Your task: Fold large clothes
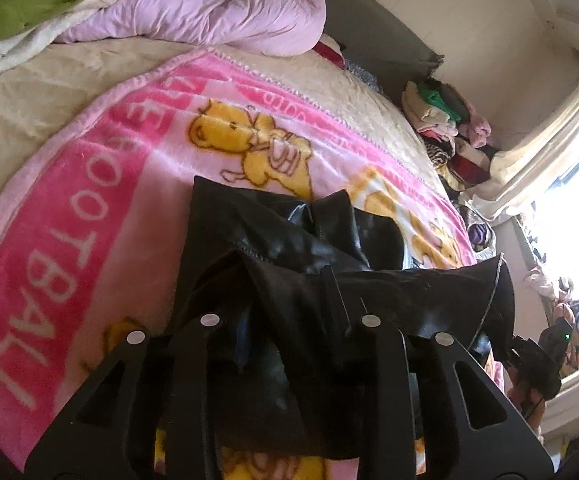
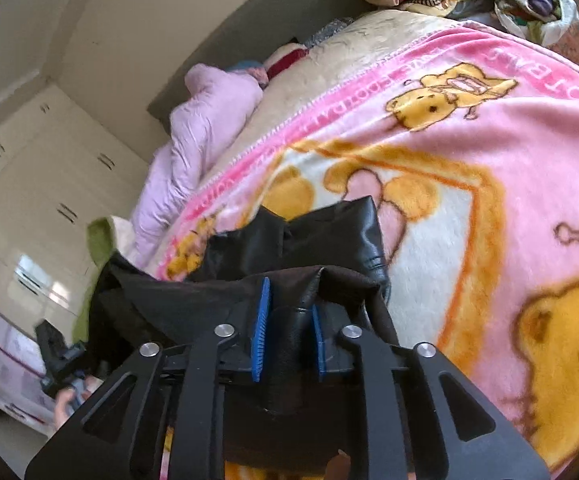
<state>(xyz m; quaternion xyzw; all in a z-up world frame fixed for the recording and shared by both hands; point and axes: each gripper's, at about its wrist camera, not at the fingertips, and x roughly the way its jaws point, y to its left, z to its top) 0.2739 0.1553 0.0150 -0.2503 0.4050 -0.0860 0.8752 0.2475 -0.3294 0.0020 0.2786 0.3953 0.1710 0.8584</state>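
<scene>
I see a black shiny jacket, like leather, bunched up and folded over itself. It lies right in front of my left gripper and drapes over its fingers. A fold of it sits squeezed between my right gripper's blue pads.

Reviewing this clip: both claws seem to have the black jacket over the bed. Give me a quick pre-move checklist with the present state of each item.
1. Right claw gripping the black jacket: ok, blue pads pinch a leather fold.
2. Left claw gripping the jacket: cannot tell, fabric hides the fingertips.
3. Jacket stretched flat between the claws: not ok, it is bunched and creased.
4. Pink blanket lying flat as the folding surface: ok.
5. Lilac duvet away from the jacket: ok.
</scene>
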